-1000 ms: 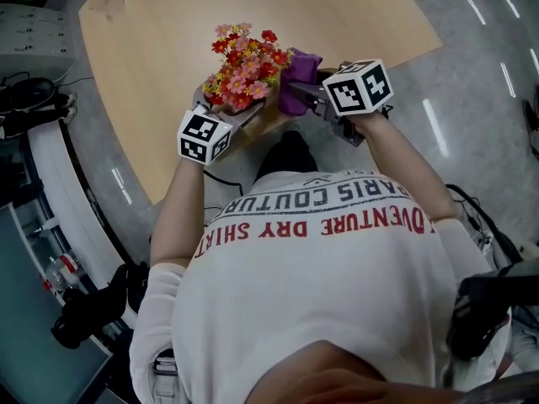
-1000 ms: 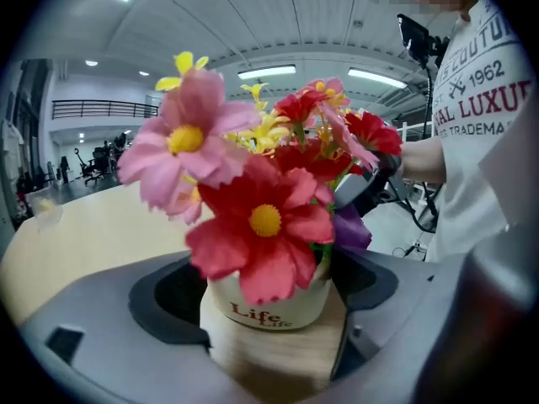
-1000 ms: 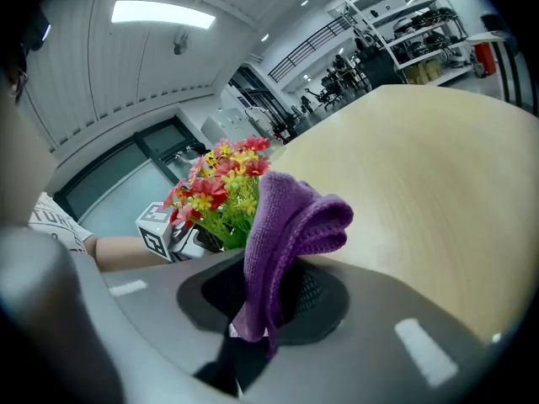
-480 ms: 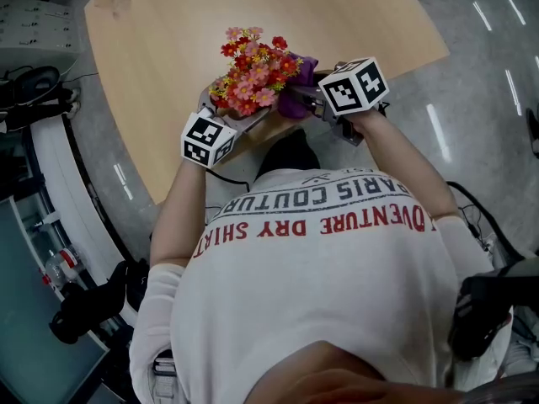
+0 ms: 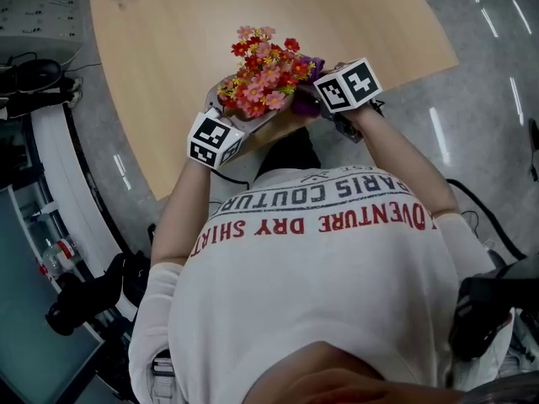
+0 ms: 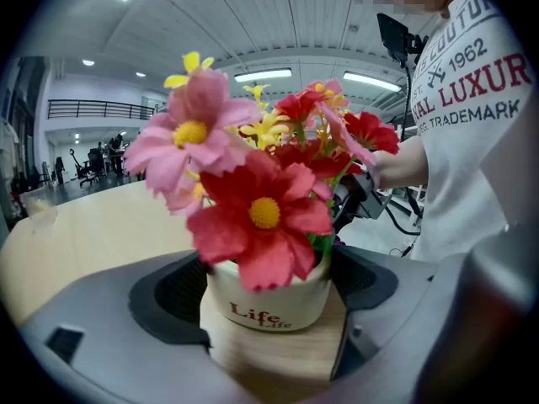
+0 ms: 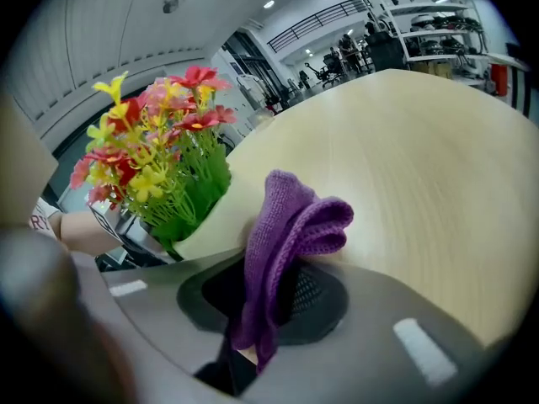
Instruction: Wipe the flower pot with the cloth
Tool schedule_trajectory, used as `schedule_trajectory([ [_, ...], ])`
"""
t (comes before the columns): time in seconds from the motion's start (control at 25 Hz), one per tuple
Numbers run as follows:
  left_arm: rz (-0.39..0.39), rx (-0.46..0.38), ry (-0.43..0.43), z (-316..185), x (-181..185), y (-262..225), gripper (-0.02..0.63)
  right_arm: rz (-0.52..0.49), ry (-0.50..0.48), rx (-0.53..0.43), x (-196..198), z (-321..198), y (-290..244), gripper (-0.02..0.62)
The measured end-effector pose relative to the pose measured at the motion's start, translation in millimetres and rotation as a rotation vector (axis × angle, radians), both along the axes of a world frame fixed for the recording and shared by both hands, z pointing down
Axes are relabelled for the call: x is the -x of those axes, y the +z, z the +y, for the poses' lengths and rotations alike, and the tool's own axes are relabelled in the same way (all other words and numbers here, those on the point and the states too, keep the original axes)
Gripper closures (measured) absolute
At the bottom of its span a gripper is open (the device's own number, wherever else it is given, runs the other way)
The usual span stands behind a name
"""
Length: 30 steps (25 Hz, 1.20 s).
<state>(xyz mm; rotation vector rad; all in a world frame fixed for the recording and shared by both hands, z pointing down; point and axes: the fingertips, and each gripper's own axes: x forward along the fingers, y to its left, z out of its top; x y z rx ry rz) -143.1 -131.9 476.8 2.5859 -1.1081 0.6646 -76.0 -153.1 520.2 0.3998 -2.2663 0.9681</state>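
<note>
Bare table point(image 5: 168, 57) stretches beyond the pot point(image 6: 268, 297); its flowers point(image 5: 268, 74) crowd the gap between left gripper point(image 5: 240, 116) and right gripper point(image 5: 307, 103).

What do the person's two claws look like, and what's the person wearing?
The left claw and right claw are grey with dark pads, each carrying a white cube with black square markers. The T-shirt is white, short-sleeved, with lettering.

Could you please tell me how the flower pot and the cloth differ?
The flower pot is white, rigid and upright; the cloth is purple, knitted and folded. The flower pot sits in the left gripper, the cloth in the right gripper. Both are gripped between jaws.
</note>
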Motion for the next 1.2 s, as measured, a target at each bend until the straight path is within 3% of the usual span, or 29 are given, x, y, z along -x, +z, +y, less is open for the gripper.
schedule_trajectory([
  [0.24,-0.008,0.003,-0.004,-3.1,2.6,2.8,0.137,-0.019,-0.001,0.043,2.0,-4.5,3.6,0.534],
  [0.36,0.007,0.005,-0.054,-6.1,0.3,6.3,0.136,-0.052,0.040,0.055,-3.9,-6.8,4.7,0.534],
  [0.64,0.077,-0.041,-0.295,5.5,-2.2,-3.5,0.133,-0.068,0.066,0.035,-26.3,6.9,-6.3,0.534],
  [1.0,0.091,-0.072,-0.592,2.4,-9.2,-3.9,0.133,-0.102,0.114,0.031,-50.2,26.5,-15.8,0.534],
  [1.2,0.045,-0.091,-0.692,-8.8,-7.2,-3.3,0.133,-0.101,0.127,0.029,-57.9,35.7,-15.2,0.534],
])
